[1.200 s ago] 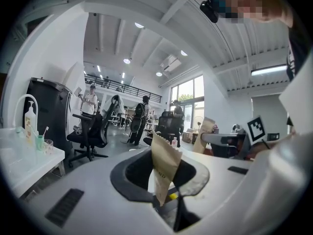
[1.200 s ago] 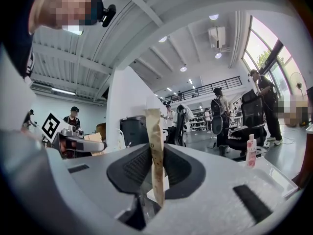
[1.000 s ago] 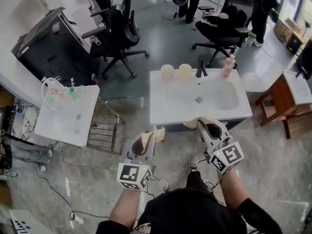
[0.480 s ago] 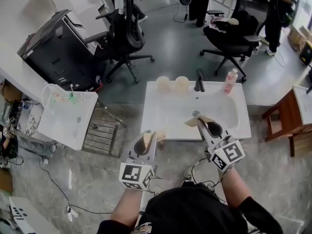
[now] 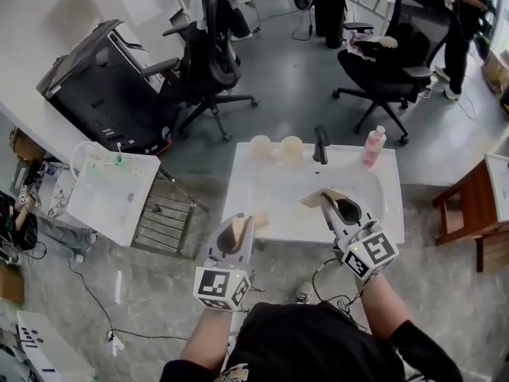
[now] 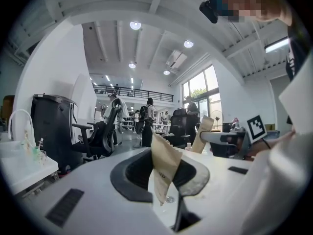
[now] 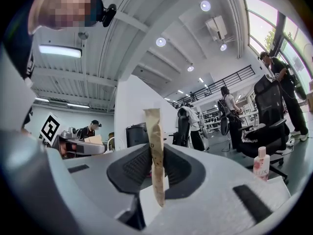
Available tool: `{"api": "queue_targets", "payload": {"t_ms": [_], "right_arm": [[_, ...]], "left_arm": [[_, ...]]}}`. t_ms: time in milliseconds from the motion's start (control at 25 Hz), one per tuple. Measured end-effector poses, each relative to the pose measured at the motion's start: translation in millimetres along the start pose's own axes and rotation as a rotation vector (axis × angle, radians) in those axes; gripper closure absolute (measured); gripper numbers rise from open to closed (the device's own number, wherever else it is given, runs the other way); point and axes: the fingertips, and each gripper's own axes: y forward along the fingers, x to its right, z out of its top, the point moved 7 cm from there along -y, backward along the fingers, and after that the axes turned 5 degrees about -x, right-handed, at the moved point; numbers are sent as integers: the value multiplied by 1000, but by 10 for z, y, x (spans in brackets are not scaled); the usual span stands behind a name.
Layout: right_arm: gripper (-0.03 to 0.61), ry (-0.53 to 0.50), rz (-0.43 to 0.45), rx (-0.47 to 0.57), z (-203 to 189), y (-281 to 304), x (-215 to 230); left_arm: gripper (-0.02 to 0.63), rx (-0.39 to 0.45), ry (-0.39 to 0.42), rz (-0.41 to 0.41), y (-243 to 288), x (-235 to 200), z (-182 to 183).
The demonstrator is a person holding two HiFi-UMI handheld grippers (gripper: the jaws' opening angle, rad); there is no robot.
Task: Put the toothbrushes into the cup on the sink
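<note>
The left gripper [image 6: 165, 176] is clenched on a flat tan kraft-paper toothbrush sleeve [image 6: 164, 164]. The sleeve stands up between the jaws with its upper corner folded over. Small dark print shows on the paper, too blurred to read. The right gripper [image 7: 155, 173] grips a second tan paper sleeve [image 7: 154, 146], pinched upright and edge-on between its ribbed black pads. This sleeve carries a dark mark that cannot be read either.

In the head view the left gripper [image 5: 241, 231] sits at the near left corner of the white rectangular sink [image 5: 274, 201]. The right gripper [image 5: 337, 207] is over the sink's near half, with its sleeve [image 5: 316, 198] poking out to its left.

Beyond both grippers, two pale cream cups [image 5: 261, 146] stand side by side on the sink's far rim. A black faucet [image 5: 320, 144] stands to the right of the cups. Further right is a pink bottle with a white cap [image 7: 262, 166], whose label reads "LUX".

Each gripper carries a cube with black-and-white square markers [image 5: 219, 286]. To the left of the left gripper, well apart, stands a second white basin [image 5: 111, 201]. Black office chairs [image 5: 211, 62] stand past the sink on the grey floor.
</note>
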Motion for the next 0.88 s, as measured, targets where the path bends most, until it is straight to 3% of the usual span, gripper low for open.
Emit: {"api": "queue_targets", "payload": {"t_ms": [400,880], "right_arm": [[505,13,-1,4,19,78,197],[505,-13,-49,-12,73,385,66]], "left_arm": [[546,-11,8,13,200,-42,36],[546,29,14,-29,375,-478,186]]}}
